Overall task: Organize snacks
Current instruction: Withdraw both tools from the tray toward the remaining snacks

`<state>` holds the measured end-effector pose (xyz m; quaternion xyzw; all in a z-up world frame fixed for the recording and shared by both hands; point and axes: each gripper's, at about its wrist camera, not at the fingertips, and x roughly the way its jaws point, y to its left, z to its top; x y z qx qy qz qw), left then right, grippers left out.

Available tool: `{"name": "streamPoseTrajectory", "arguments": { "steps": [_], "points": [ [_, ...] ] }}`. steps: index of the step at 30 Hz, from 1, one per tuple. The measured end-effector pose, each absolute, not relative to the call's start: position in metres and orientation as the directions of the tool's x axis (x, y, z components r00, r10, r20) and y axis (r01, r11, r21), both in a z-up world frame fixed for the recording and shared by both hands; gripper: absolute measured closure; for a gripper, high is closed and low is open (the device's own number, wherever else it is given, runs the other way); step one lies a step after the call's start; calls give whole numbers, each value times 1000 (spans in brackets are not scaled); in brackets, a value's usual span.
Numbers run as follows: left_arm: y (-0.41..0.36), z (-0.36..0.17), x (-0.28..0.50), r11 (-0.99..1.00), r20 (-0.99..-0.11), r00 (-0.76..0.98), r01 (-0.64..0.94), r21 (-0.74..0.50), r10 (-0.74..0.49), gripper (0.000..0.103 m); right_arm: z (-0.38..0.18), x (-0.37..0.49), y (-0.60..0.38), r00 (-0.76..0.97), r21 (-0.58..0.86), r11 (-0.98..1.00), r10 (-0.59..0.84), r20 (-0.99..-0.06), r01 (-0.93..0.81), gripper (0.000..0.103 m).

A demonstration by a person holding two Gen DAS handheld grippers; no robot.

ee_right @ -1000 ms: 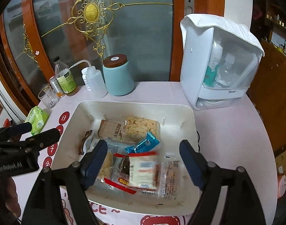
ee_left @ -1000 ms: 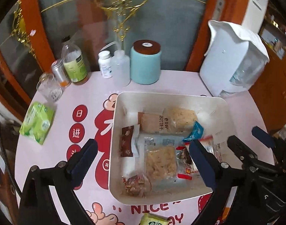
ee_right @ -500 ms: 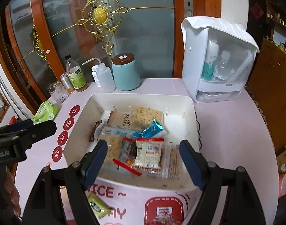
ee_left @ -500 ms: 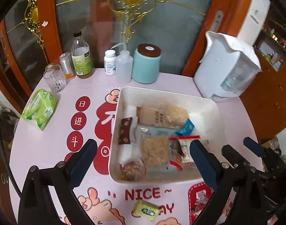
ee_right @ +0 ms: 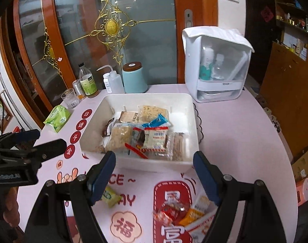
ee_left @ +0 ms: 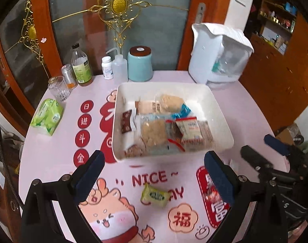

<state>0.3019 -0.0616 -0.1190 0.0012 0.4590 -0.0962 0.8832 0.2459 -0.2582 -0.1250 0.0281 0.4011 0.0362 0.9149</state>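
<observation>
The white bin [ee_right: 191, 109] at mid-table is seen packed with wrapped snacks. 2 grippers, left gripper [ee_left: 152, 174] and right gripper [ee_right: 154, 174], are held spread and empty. Collecting strays is judged underway: a green packet [ee_left: 155, 195] and red-orange sweets [ee_right: 174, 212] lie loose nearby, to be pinched next.

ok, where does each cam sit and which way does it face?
Left wrist: on the left gripper, angled down over the white snack bin; own open fingers low, right gripper at right edge.
Right wrist: on the right gripper, angled down at the bin from nearer its right; left gripper at left edge.
Shared: bin, green candy, teal canister.
</observation>
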Motion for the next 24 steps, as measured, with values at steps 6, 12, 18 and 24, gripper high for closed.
{"name": "streamPoseTrajectory", "arguments": {
  "steps": [6, 12, 18, 24],
  "points": [
    [-72, -141, 277, 975, -841, 511, 206, -80, -177, 5, -144, 214, -269, 648, 135, 991, 109, -754, -10, 23],
    [-76, -173, 262, 980, -862, 482, 188, -72, -156, 5, -180, 193, -274, 596, 150, 987, 91, -798, 50, 23],
    [-72, -222, 261, 984, -901, 399, 119, -137, -173, 5, -228, 179, -281, 537, 237, 966, 148, -830, 100, 24],
    [-67, -274, 265, 994, -941, 320, 28, -103, -107, 5, -268, 183, -284, 469, 286, 948, 191, -863, 141, 25]
  ]
}}
